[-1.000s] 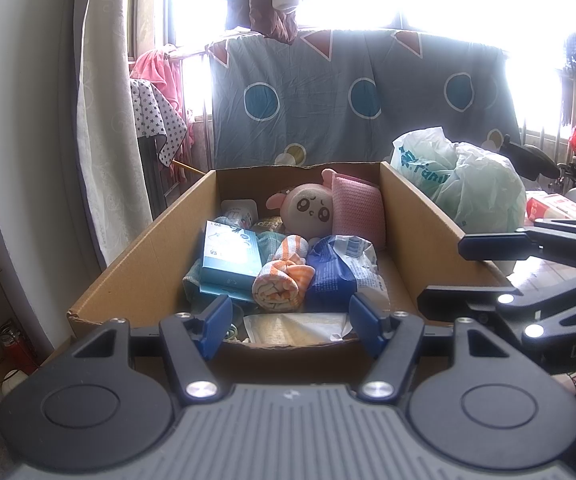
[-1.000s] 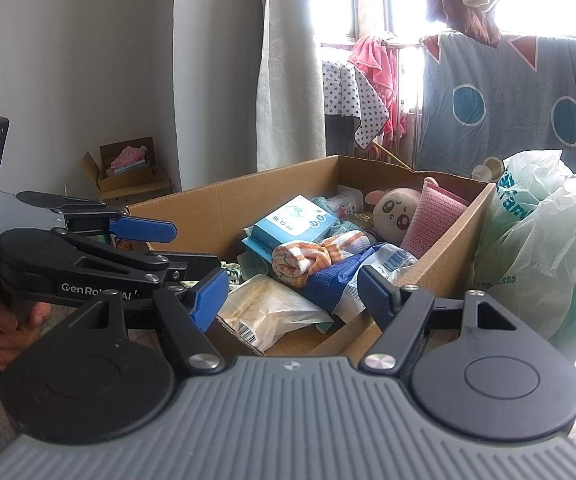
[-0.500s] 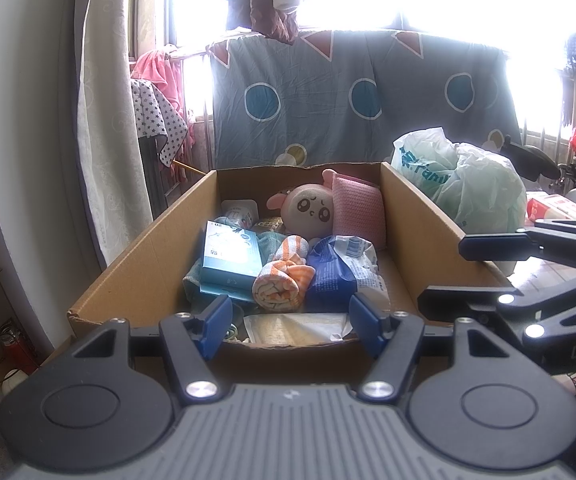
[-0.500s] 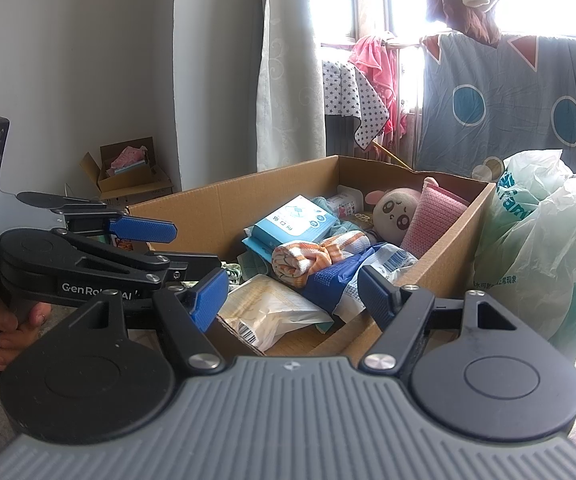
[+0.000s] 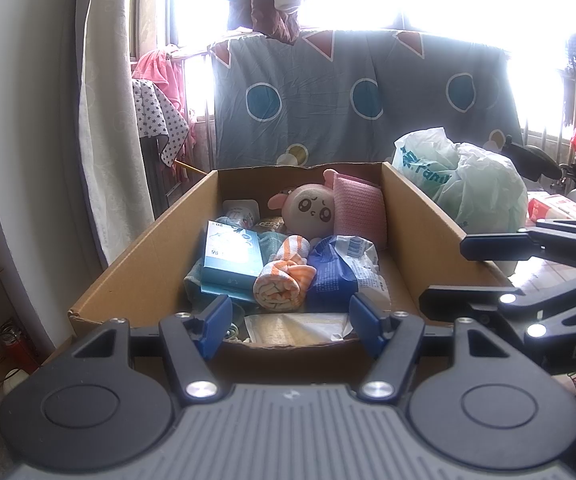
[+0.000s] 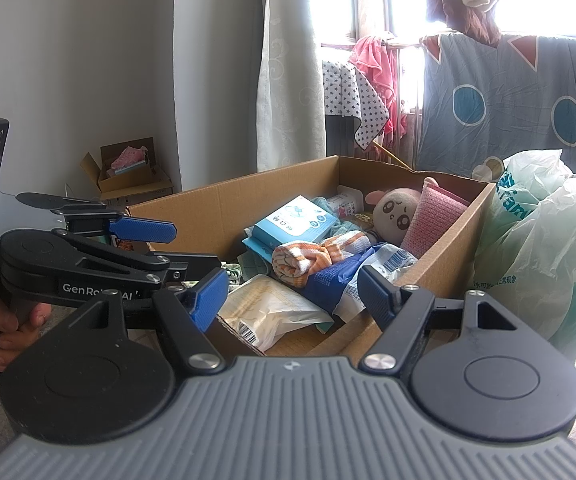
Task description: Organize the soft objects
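Left wrist: both claws [image 5: 291, 322] [image 6: 293, 294] gape empty before the cardboard box [image 5: 136, 276].

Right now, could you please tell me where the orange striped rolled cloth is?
The orange striped rolled cloth lies mid-box in the cardboard box, between the light blue packet on its left and the dark blue pack on its right.

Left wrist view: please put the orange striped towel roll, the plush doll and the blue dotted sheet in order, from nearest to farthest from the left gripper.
From the left gripper:
1. Orange striped towel roll, middle of the cardboard box, just beyond the fingertips.
2. Plush doll, at the box's far end.
3. Blue dotted sheet, hanging behind the box by the window.
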Available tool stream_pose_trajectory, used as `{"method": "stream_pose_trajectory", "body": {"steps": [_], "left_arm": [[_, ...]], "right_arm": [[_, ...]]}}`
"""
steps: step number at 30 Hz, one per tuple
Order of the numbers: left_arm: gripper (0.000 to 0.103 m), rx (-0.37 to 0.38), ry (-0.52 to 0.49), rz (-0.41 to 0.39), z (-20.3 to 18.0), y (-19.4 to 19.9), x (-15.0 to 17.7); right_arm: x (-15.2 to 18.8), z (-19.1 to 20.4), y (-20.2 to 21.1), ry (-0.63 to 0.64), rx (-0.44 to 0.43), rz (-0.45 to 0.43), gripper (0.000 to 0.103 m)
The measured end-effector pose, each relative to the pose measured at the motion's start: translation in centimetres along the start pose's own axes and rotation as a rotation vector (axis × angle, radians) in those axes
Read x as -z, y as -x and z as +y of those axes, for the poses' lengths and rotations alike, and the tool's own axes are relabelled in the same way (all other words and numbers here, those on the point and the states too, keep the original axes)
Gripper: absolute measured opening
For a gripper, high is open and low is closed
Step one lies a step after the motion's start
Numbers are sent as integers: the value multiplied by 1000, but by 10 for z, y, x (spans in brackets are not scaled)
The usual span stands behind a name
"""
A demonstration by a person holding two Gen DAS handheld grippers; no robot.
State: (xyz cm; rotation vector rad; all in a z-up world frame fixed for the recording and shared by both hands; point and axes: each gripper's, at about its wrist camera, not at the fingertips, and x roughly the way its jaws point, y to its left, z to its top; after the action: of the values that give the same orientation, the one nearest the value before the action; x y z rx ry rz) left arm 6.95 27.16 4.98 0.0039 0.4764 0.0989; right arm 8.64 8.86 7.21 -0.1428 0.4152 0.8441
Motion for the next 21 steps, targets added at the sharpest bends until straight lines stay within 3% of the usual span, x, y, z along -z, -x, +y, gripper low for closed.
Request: {"method": "stream_pose_trajectory", "body": {"steps": [21], "left_arm": [[67,-10,-5,40,-3,2,-3]], "right_arm": [[-1,-1,2,-14,-10,-1,73]]}}
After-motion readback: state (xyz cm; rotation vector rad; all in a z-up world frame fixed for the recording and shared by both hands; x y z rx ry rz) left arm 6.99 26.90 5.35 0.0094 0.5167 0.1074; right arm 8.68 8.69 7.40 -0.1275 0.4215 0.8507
